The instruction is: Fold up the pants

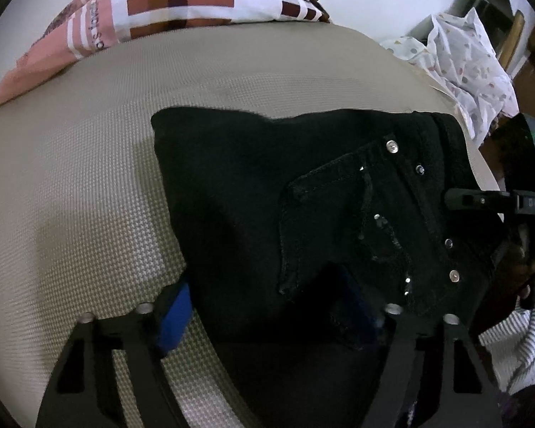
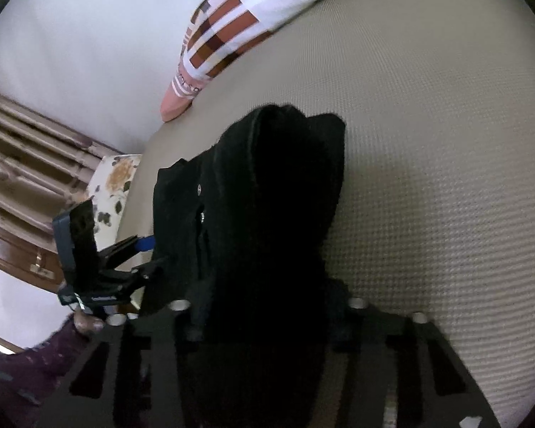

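Beige textured bedding (image 1: 89, 185) carried the folded black pants (image 1: 303, 196). Left gripper (image 1: 267, 315) straddled their near edge, jaws apart, not pinching. Right gripper (image 2: 264, 321) was clenched on the bunched cloth.

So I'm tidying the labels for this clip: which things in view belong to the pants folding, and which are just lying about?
Job:
- black pants, folded on the bed
- left tool
- right tool
- bed

Lying about:
- checked pillow
- dotted white cloth
- wooden rails
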Tool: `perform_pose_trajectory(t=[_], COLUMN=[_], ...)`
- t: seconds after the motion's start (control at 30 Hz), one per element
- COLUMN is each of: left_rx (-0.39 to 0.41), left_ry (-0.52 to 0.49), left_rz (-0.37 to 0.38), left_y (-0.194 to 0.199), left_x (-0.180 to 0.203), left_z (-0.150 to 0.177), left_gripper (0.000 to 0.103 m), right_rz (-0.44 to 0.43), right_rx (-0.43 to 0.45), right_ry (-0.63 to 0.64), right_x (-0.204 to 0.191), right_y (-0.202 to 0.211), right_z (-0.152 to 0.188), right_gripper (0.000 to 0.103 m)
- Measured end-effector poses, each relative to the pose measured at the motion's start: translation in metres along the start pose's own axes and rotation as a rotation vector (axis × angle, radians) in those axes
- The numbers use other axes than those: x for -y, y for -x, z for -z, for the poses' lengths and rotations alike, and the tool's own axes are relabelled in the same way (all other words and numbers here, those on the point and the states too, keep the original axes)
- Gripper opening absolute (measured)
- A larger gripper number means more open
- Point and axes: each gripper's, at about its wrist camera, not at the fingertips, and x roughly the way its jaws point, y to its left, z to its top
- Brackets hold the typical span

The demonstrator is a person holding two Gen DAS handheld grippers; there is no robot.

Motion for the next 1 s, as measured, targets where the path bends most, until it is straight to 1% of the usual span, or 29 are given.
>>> perform_pose_trajectory(t=[0.07,0.13,0.17,0.3,0.53,0.7,1.0], left_rx=[0.025,0.042,0.055,0.072,0.105,0.127,0.180], left_ry=[-0.006,0.010,0.024,0.053,0.070,0.086,0.146], left_rz=[-0.024,-0.036,-0.025,-0.002,-0.006,-0.024,-0.067], left_y=[0.005,0.009,0.012,0.019,0.029,0.039,0.065], left_x=[0.002,0.001,-0.001,-0.011,-0.012,-0.020,-0.057], left_z=[0.000,0.000,0.000,0.002,-0.003,-0.004,-0.002], left_gripper=[0.046,0.039,0.035,0.031,0.025,0.024,0.023], right_rz=[-0.027,-0.050,-0.074,-0.125,-0.179,-0.205,-0.258], right_rx=[0.002,0.008,0.013,0.037,0.070,0.069,0.054], right_ry=[-0.015,-0.037,-0.061,-0.111,-0.138,-0.140,-0.126], right_x=[-0.002,-0.002,-0.001,-0.001,-0.016,-0.031,-0.068], right_y=[0.000,0.001,0.002,0.006,0.008,-0.003,-0.038], right_z=[0.002,0.002,0.003,0.006,0.007,0.002,-0.008], right_gripper=[0.031,0.029,0.028,0.027,0.027,0.026,0.026])
